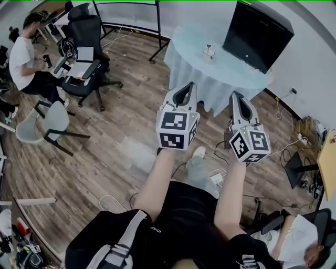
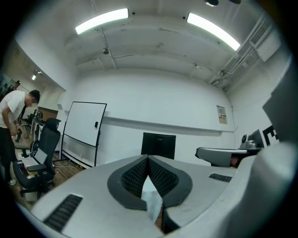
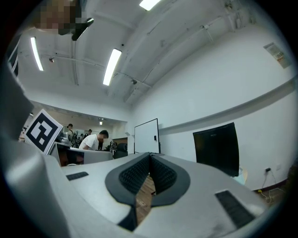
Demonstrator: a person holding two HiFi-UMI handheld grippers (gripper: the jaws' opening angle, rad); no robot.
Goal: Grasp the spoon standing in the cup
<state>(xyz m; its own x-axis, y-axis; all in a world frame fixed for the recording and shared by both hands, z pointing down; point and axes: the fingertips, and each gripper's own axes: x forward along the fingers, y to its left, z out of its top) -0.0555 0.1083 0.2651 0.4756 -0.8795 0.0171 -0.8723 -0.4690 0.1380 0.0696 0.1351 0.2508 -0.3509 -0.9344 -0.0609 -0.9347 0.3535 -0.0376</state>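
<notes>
A small cup with a spoon standing in it sits on the round table with a pale cloth, far ahead in the head view. My left gripper and right gripper are held side by side in the air well short of the table, above the wooden floor, both pointing toward it. In the left gripper view the left gripper has its pads meeting with nothing between them. The right gripper in its own view is likewise shut and empty. Neither gripper view shows the cup.
A big black monitor stands at the table's right. A whiteboard stand is behind it on the left. Office chairs and a seated person are at far left. Cables and a power strip lie on the floor.
</notes>
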